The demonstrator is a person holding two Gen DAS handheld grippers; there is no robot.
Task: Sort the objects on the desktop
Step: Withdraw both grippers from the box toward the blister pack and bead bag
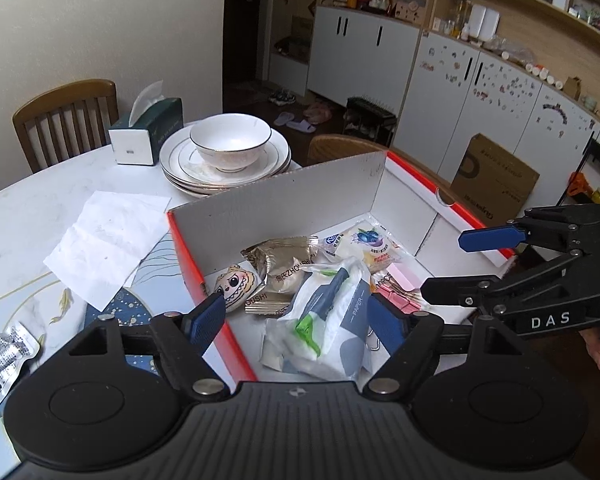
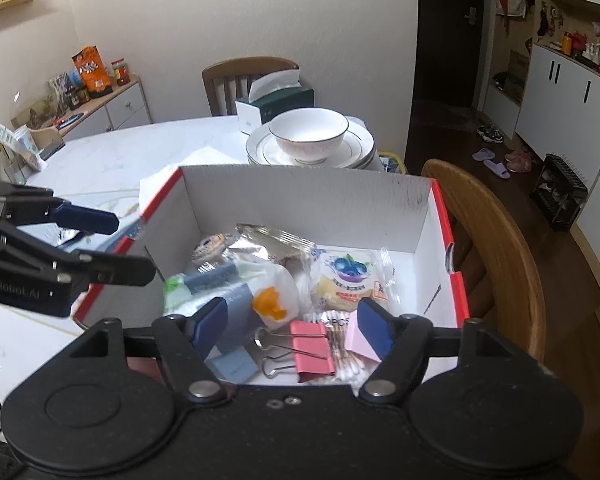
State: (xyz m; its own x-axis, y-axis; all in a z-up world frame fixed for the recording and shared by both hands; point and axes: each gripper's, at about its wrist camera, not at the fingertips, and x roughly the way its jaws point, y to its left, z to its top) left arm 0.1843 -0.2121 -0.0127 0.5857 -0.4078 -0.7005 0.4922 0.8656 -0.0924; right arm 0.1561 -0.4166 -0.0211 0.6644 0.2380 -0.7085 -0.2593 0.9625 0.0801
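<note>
A red-and-white cardboard box (image 1: 284, 204) (image 2: 300, 196) stands on the table and holds a soft tissue pack (image 1: 332, 312) (image 2: 236, 284), a gold snack packet (image 1: 284, 260), a cartoon-face packet (image 1: 236, 284), a blueberry snack packet (image 2: 348, 276), pink binder clips (image 2: 312, 350) and cotton swabs (image 2: 340, 344). My left gripper (image 1: 296, 320) hovers over the box's near left wall, open, nothing between its fingers. Above the box's right side my right gripper (image 2: 292, 326) is open too, over the binder clips and not touching them. A silver blister pack (image 1: 8, 352) lies on the table left of the box.
A white paper napkin (image 1: 104, 240) lies left of the box. Behind it stand stacked plates with a bowl (image 1: 230, 142) (image 2: 308, 132) and a green tissue box (image 1: 148, 132). A wooden chair (image 2: 496, 232) is close against the box's right side; another chair (image 1: 66, 120) stands at the far edge.
</note>
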